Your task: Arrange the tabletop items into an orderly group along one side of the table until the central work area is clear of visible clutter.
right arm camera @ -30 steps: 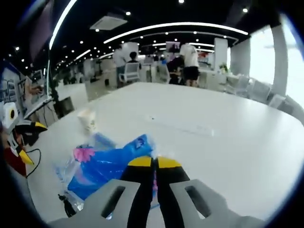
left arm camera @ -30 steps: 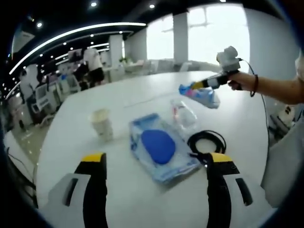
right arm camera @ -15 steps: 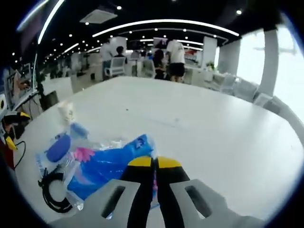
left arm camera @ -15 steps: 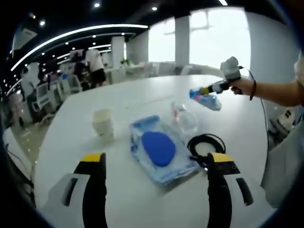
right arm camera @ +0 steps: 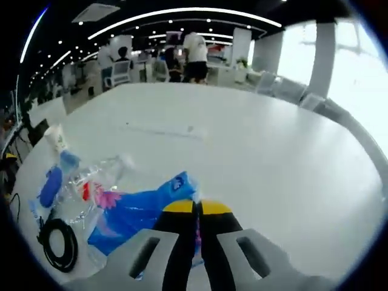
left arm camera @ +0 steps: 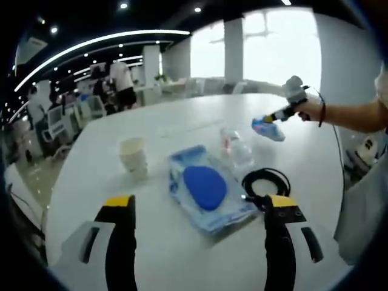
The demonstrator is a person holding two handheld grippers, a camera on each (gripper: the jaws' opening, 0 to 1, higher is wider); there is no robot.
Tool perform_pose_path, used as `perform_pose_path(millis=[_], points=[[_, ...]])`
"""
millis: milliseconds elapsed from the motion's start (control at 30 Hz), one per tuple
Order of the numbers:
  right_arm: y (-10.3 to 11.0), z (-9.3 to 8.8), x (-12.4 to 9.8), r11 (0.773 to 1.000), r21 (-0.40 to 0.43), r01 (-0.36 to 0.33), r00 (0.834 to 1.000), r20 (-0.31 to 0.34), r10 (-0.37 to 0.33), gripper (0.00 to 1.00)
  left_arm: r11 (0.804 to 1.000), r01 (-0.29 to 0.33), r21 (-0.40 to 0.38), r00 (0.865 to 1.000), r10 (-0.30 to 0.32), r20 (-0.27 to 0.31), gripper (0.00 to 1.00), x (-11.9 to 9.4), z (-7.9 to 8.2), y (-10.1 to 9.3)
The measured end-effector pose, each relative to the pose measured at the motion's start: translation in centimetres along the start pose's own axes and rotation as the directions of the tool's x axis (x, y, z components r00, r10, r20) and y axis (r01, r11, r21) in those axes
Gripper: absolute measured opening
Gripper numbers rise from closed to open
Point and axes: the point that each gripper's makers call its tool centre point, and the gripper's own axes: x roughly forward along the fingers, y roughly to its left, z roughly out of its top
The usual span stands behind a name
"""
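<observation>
Your left tool (left arm camera: 194,209) hangs spread and empty over the tabletop (left arm camera: 182,260). Just beyond it lies the blue pouch (left arm camera: 208,189), long axis running away from you, cable coil (left arm camera: 265,180) beside it, paper cup (left arm camera: 134,156) opposite. Farther off, your right tool (right arm camera: 195,209) pinches a blue packet (right arm camera: 142,209), probably lifted.

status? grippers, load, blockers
Right gripper shut on blue packet, held over table. Left gripper open, empty. Cup, bottle, pouch, cable mid-table.
</observation>
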Motion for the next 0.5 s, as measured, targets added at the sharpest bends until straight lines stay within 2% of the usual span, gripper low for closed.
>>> perform_pose_path(millis=[200, 433, 500], points=[[-0.6, -0.4, 0.6, 0.996, 0.067, 0.050, 0.999, -0.024, -0.049, 0.01, 1.000, 0.004, 0.004, 1.000, -0.004, 0.005, 0.85, 0.0, 0.0, -0.1], [-0.8, -0.8, 1.4, 0.991, 0.085, 0.107, 0.993, -0.062, -0.102, 0.03, 1.000, 0.004, 0.012, 1.000, -0.004, -0.004, 0.85, 0.1, -0.1, -0.1], [-0.8, -0.9, 1.5, 0.990, 0.092, 0.109, 0.993, -0.066, -0.103, 0.06, 1.000, 0.003, 0.015, 1.000, -0.002, -0.008, 0.85, 0.0, -0.2, -0.1]])
